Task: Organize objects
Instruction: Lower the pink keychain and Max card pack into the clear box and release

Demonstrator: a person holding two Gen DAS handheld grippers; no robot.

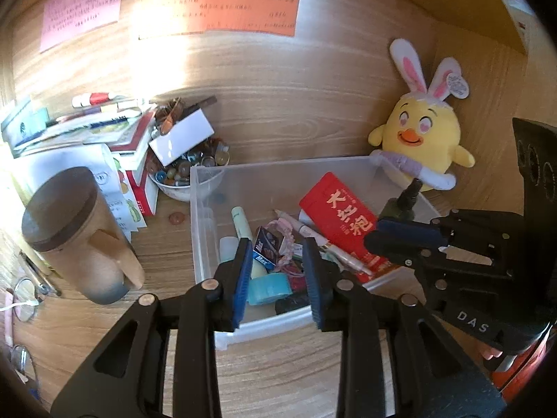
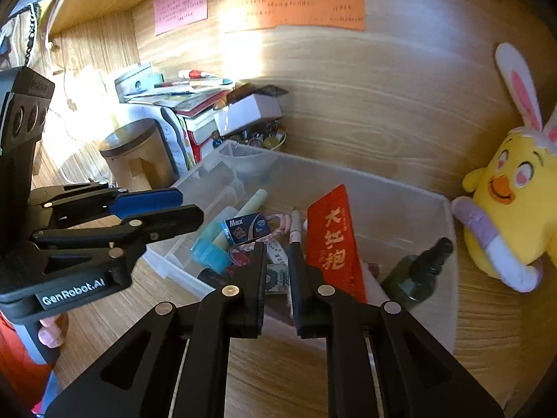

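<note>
The clear plastic bin sits just ahead of both jaws, holding a red packet, a blue Max box, a teal tape roll, pens and a dark bottle. The left gripper is a little open and empty. The right gripper is almost closed and empty. A yellow chick toy sits on the wooden table.

Warm sunlight glares from the left — fisheye edges bend, darken.

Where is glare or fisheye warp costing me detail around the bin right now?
Left wrist view: sunlight washes out the papers at the left edge and part of the back wall; the clear bin reads fine, its rim bowed. Right wrist view: glare blows out the far-left corner; the plush chick is stretched at the right edge; the red packet stays legible.
</note>
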